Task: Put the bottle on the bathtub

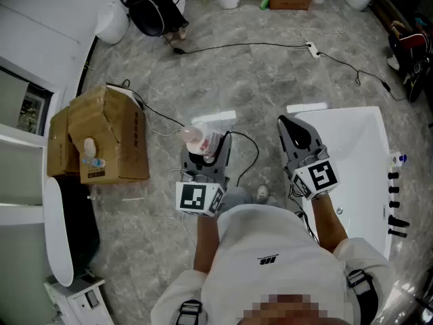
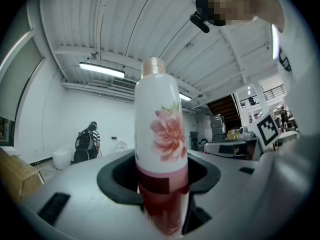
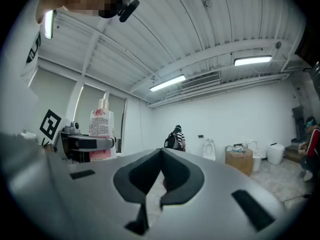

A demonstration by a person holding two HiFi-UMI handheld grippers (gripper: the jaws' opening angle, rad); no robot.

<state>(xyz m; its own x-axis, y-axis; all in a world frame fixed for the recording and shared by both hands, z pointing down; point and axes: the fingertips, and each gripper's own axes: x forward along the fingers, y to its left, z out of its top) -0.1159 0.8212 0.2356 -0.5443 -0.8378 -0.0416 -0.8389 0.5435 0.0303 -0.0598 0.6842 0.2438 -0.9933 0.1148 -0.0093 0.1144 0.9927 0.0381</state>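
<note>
Beside us on our right lies the white bathtub [image 1: 369,124]. Our right claw [image 1: 292,126] hangs near its edge, jaws together and empty, while our left claw [image 1: 205,156] clamps the flowered bottle [image 1: 198,139] upright above the floor, likely so its base lands flat.

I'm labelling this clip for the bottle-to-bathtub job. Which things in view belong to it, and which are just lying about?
Belongs to the job:
- bottle, gripped in the left gripper fingers
- white bathtub
- right gripper, fingers together, empty

Just lying about:
- cardboard box
- power strip and its cable on the floor
</note>
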